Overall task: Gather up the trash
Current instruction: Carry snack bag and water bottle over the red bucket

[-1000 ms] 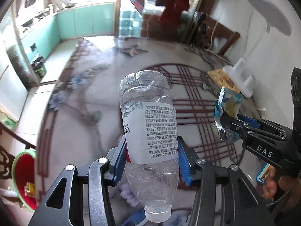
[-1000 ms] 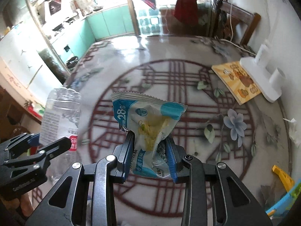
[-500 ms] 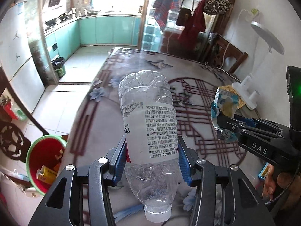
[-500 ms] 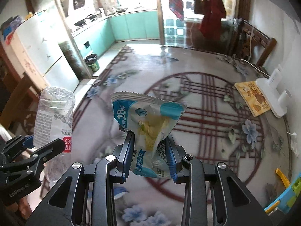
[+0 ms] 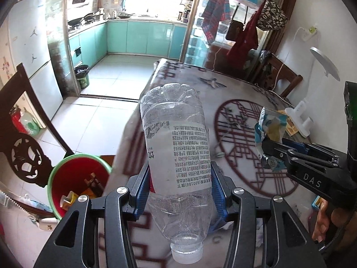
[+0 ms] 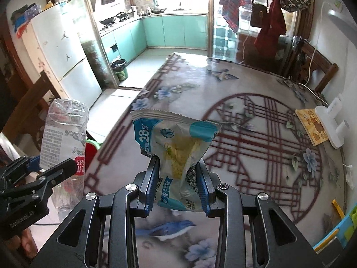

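Note:
My left gripper [image 5: 178,185] is shut on an empty clear plastic bottle [image 5: 176,147], held cap end toward the camera, its white label between the blue pads. It hangs over the left edge of the patterned table [image 5: 241,98]. Below left, on the floor, stands a red bin with a green rim [image 5: 75,178] holding some scraps. My right gripper [image 6: 177,178] is shut on a crumpled blue and white snack wrapper [image 6: 178,138] above the table. Each gripper shows in the other's view: the right gripper [image 5: 270,149] with the wrapper [image 5: 268,131], the left gripper [image 6: 48,169] with the bottle [image 6: 64,131].
A dark carved wooden chair [image 5: 24,151] stands beside the bin. On the table's far right sit a white lamp base [image 6: 332,122] and a yellow printed card [image 6: 312,125]. A small dark bin [image 6: 119,69] stands by the kitchen doorway, a white fridge [image 6: 64,53] at left.
Both grippers have travelled left across the table toward its edge and risen slightly. The red bin and floor have come into fuller view. Bottle and wrapper stay gripped.

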`<state>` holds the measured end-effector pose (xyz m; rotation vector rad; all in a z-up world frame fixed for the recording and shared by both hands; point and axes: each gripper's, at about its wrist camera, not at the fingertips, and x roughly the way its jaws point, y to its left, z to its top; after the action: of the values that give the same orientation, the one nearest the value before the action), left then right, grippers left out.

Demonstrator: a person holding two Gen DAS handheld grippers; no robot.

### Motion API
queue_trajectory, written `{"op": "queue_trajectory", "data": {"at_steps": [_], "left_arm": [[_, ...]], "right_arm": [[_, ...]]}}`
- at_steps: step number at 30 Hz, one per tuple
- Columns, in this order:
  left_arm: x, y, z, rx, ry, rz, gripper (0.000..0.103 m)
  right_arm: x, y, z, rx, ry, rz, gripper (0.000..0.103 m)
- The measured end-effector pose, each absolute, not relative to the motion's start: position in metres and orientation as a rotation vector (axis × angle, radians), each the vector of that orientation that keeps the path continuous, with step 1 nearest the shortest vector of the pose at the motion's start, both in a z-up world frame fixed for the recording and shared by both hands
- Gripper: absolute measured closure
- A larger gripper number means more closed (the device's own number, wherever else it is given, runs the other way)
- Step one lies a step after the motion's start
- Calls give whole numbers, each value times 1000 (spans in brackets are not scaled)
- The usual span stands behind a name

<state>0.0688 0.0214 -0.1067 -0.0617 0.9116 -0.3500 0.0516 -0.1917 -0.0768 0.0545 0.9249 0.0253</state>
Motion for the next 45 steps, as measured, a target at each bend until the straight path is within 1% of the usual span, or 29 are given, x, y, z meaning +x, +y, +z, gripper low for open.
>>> {"op": "queue_trajectory", "data": {"at_steps": [8, 30, 45], "left_arm": [[73, 61, -113, -85, 928, -356, 55], [83, 96, -111, -129, 920, -330, 57], [94, 163, -130, -182, 938, -197, 57]], "right_arm": [[56, -157, -76, 42, 928, 11, 71], [65, -118, -77, 6, 939, 25, 71], [85, -72, -82, -49, 956, 111, 71]]}}
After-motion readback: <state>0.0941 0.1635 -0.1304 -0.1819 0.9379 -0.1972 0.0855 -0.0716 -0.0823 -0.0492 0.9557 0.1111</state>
